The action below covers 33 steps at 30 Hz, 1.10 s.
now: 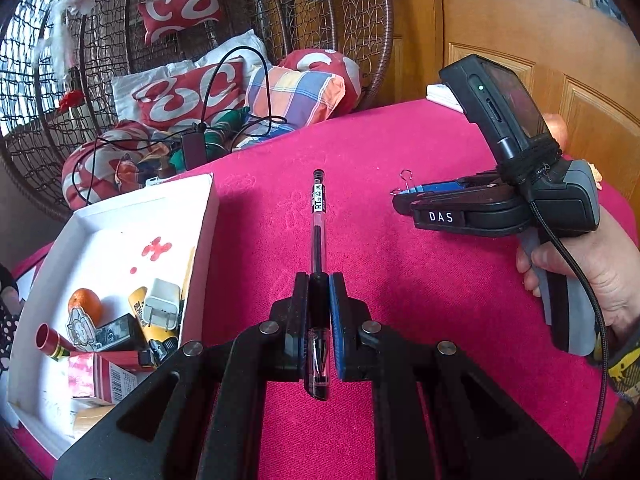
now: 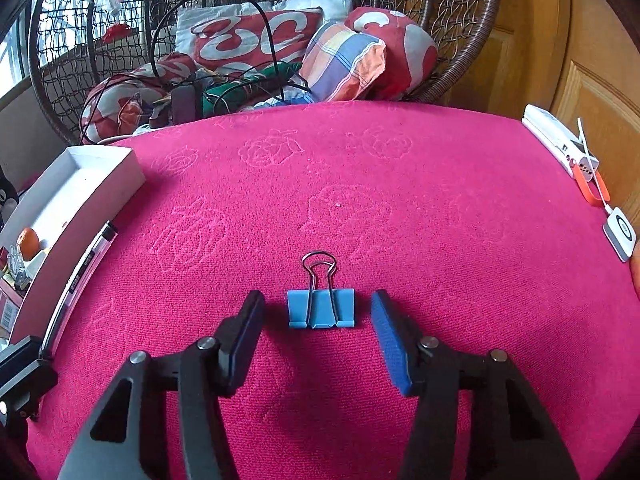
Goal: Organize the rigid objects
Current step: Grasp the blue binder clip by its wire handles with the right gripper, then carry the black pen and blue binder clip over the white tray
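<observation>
At far left a white box (image 1: 208,216) sits on the pink cloth (image 2: 400,200), already holding an orange (image 1: 84,304), a charger plug (image 1: 160,304) and other small items. Just right of it, the left gripper (image 1: 319,280) is clamped on a pen (image 1: 319,216), gripped near its tip end, with most of the barrel sticking out ahead of the fingers. Further right, a blue clip (image 2: 321,308) lies flat on the cloth between the fingers of the right gripper (image 2: 317,296), which stand wide on both sides of it without touching it.

Risks, as I judge them:
1. The pen is held near 1 end, so it could pivot in the pads, or its free end could catch the box wall on the way in.
2. The clip is low and flat. Pads closing too high could slide over it or nip only the wire loops, and it may skid on the cloth.
3. The 2 grippers work close together and could bump over the box.

The left view alone shows the box contents and the hand (image 1: 600,272) on the right tool, seen side-on, so the gap at the clip is unclear there. The right view alone shows that gap, plus white devices at the cloth's far right edge.
</observation>
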### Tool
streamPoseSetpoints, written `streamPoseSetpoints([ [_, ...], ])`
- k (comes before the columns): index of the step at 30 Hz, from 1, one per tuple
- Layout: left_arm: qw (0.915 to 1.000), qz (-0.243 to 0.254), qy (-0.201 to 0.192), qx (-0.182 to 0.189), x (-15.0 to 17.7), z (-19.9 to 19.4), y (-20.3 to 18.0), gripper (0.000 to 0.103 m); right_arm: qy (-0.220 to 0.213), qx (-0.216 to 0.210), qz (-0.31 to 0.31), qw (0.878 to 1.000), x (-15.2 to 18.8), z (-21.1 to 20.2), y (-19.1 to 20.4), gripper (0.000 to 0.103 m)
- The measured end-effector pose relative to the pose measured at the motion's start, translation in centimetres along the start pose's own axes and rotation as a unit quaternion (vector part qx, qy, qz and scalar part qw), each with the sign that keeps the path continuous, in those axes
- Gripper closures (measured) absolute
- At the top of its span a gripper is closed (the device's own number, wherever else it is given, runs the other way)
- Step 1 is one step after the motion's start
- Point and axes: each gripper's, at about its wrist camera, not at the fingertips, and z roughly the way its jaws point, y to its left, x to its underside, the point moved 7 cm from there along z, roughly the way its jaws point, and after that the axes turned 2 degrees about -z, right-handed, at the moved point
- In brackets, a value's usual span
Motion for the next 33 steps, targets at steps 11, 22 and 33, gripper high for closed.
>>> streamPoseSetpoints([
  [11,0.9994,0.010,-0.031,0.004,-0.6,-2.5,-0.8,0.094,-0.099,-0.079,0.080,0.989,0.9,-7.6,0.2,0.072],
  [22,0.9984,0.002,-0.055,0.014,-0.9,-4.8,-1.1,0.094,-0.118,-0.105,0.080,0.984,1.2,-9.9,2.2,0.072],
  [33,0.9959,-0.011,-0.088,0.018,-1.4,-7.7,-0.7,0.094,-0.157,-0.123,0.066,0.978,0.8,-12.9,4.2,0.071],
])
